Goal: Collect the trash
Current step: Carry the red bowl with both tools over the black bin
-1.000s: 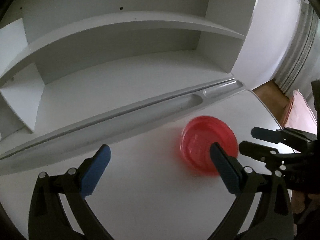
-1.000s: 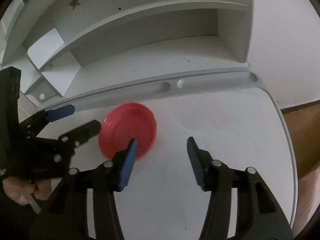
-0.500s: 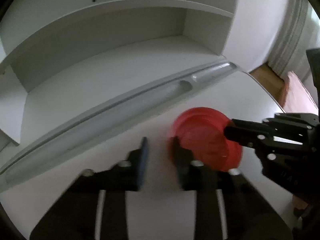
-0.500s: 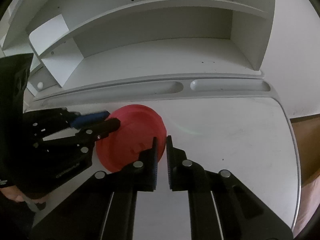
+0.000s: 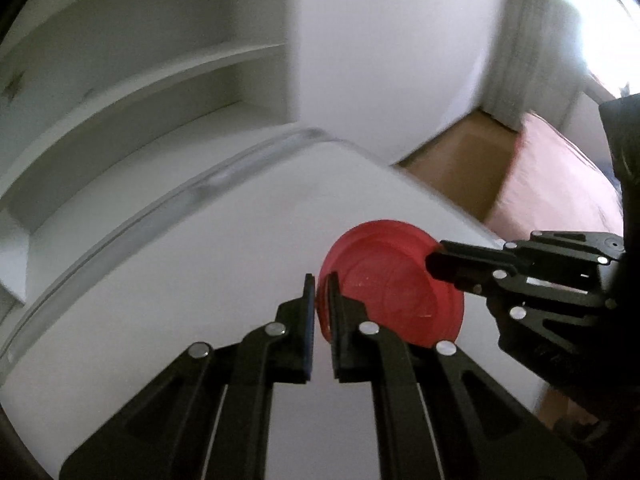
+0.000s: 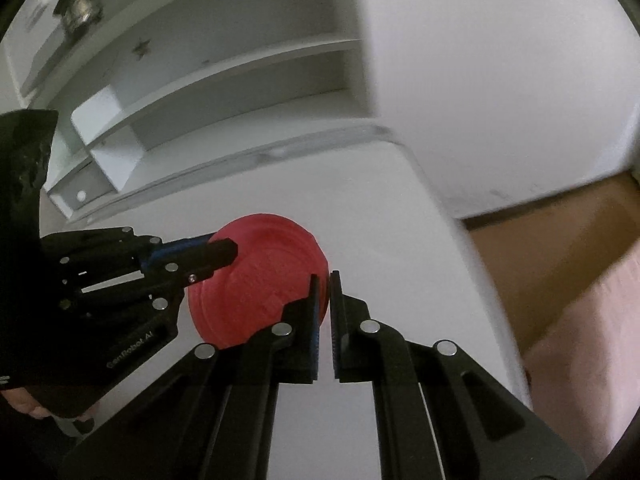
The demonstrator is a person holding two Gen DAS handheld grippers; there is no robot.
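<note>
A red round plastic lid [image 5: 392,284] hangs tilted over the white desk [image 5: 180,280], held by two opposite edges. My left gripper [image 5: 321,280] is shut on its left rim. In the left wrist view my right gripper [image 5: 434,258] reaches in from the right and pinches the far rim. The right wrist view shows the same lid [image 6: 260,272] from the other side, with my right gripper [image 6: 325,280] shut on its near edge and my left gripper [image 6: 224,250] clamped on the rim opposite.
A white shelf unit [image 6: 240,92] stands behind the desk, with a long groove [image 5: 208,188] along the desk's back. A dark round object [image 6: 78,8] sits on top of the shelves. Brown floor [image 6: 560,248] and pink fabric [image 5: 560,184] lie beyond the desk's right edge.
Both grippers went from open beside the lid to shut on its rim. Both views have since swung to the right, and the lid now stands more on edge.
</note>
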